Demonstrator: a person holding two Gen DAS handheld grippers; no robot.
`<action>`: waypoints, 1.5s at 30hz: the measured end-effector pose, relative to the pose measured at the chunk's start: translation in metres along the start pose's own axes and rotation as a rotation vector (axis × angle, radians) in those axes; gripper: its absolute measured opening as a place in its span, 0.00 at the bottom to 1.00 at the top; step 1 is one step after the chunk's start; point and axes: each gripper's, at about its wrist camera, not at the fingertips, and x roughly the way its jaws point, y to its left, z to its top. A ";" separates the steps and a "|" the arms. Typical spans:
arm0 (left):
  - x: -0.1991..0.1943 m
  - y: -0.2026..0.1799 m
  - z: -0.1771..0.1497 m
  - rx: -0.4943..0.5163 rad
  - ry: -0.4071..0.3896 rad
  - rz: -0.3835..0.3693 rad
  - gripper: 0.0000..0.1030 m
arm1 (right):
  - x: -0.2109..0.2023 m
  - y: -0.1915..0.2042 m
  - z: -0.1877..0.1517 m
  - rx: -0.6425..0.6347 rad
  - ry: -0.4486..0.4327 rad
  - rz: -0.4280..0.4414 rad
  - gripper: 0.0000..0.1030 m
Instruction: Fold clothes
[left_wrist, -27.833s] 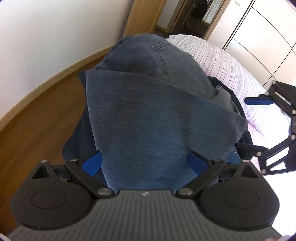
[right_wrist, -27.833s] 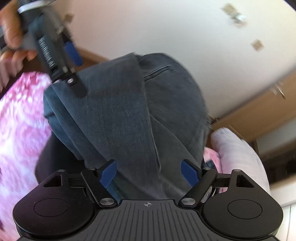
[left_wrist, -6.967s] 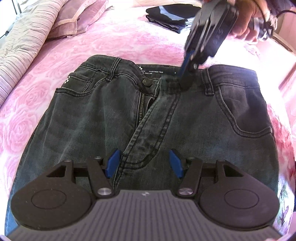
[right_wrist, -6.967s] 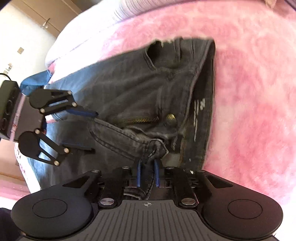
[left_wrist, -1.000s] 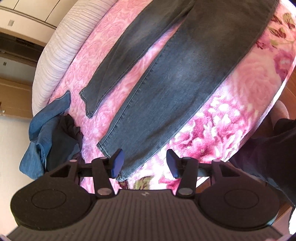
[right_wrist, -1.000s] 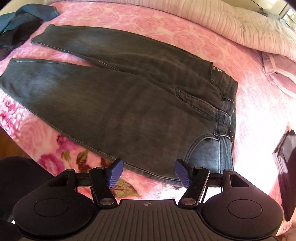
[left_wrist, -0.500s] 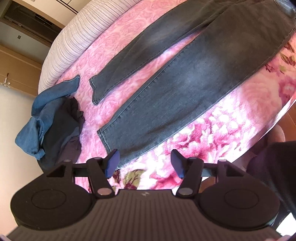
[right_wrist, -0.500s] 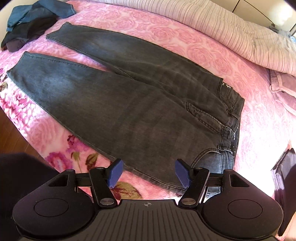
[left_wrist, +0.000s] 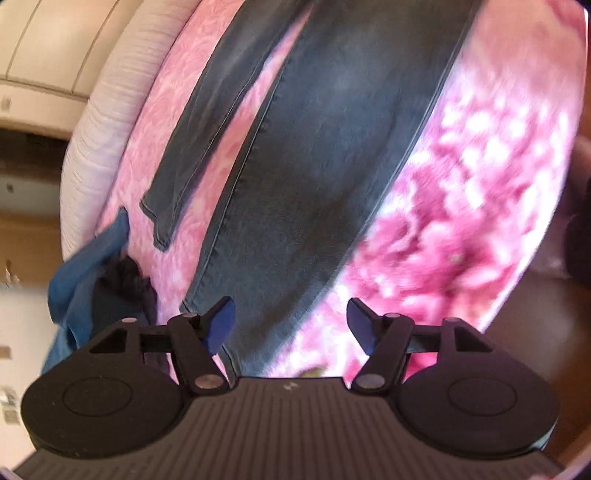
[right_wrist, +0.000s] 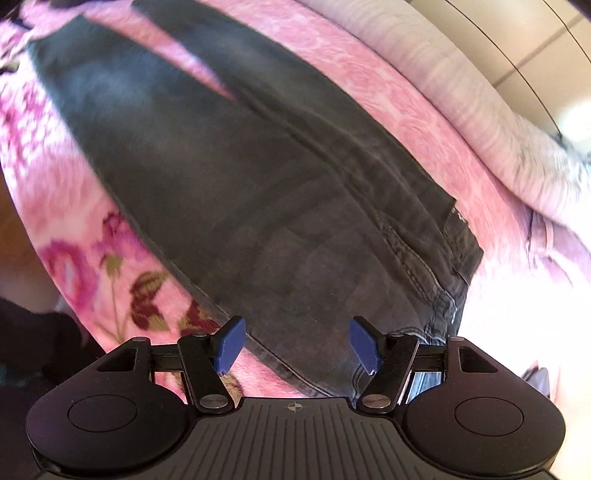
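Observation:
Dark grey jeans (left_wrist: 317, 177) lie spread flat on the pink floral bedspread (left_wrist: 454, 206), legs apart. My left gripper (left_wrist: 290, 325) is open and empty, low over the hem end of the near leg. In the right wrist view the jeans (right_wrist: 258, 206) run from the waistband at the right to the legs at the upper left. My right gripper (right_wrist: 295, 343) is open and empty, low over the near side edge of the jeans by the hip and front pocket. Both views are blurred.
A heap of blue and dark clothes (left_wrist: 96, 280) lies at the bed's corner beyond the leg hems. A striped pale quilt (right_wrist: 461, 96) runs along the far side of the bed. Wooden floor (left_wrist: 561, 325) lies past the near edge.
Both grippers have dropped closer to the jeans over the last second: the left toward the near leg's hem, the right toward the hip edge. Both stay open.

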 end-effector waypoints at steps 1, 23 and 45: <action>0.009 -0.003 -0.003 0.009 -0.004 0.014 0.59 | 0.004 0.003 -0.003 -0.015 -0.008 -0.009 0.64; 0.053 -0.030 0.006 0.169 -0.054 0.127 0.25 | 0.090 0.022 -0.095 -0.418 -0.049 -0.210 0.64; -0.022 0.105 0.053 0.003 0.072 0.039 0.08 | 0.040 -0.113 -0.119 -0.391 -0.125 -0.231 0.13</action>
